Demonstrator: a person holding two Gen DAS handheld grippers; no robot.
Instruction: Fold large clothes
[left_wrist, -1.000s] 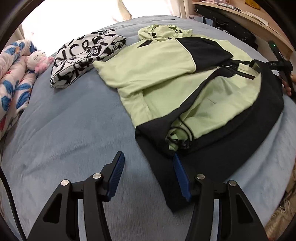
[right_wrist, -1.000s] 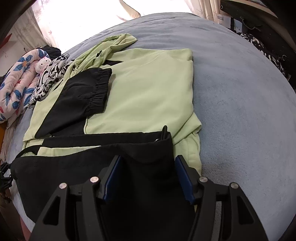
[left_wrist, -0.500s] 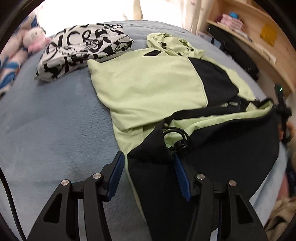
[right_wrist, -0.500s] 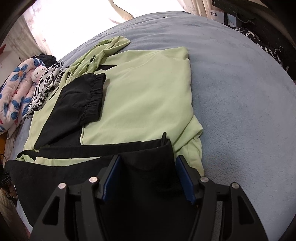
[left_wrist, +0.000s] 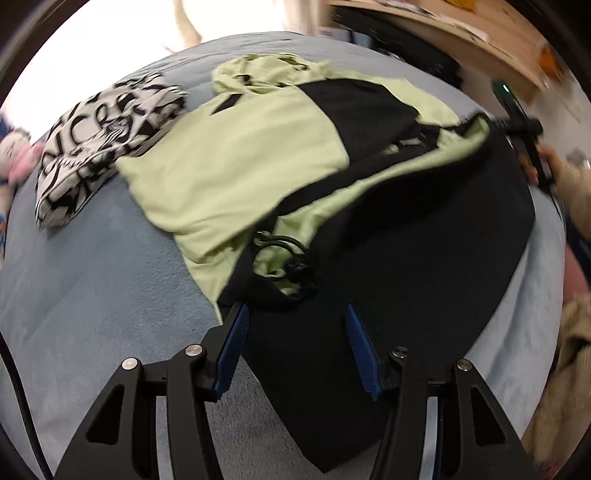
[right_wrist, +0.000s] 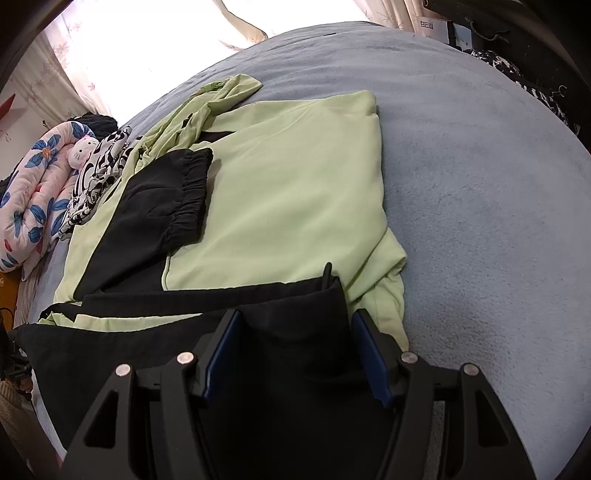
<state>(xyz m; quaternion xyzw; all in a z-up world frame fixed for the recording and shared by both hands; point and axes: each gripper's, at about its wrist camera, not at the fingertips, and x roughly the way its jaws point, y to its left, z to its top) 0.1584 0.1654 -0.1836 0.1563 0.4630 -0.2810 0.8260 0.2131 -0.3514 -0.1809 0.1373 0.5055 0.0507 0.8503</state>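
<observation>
Green-black jacket (right_wrist: 295, 192) lay on bed (right_wrist: 480, 184), black hem folded up. Left gripper (left_wrist: 295, 343), right gripper (right_wrist: 295, 347) straddled hem corners, jaws apart — pinch unclear, likely squaring fold.

A large, soft hooded jacket of pale lime-green fabric with black panels (right_wrist: 288, 192) lies spread on my blue-grey fleece bed cover. Its hood is crumpled at the far end, pointing away from me. One black sleeve with a gathered elastic cuff (right_wrist: 162, 206) is folded across the green body, lying flat. The wide black hem band (left_wrist: 424, 258) at the near end is doubled up over the green cloth, so black fabric covers the part closest to me. A thin black drawstring (left_wrist: 284, 254) curls in a loose loop at the hem's left corner. The green side edge on my right bunches into soft folds where it meets the hem.
</observation>
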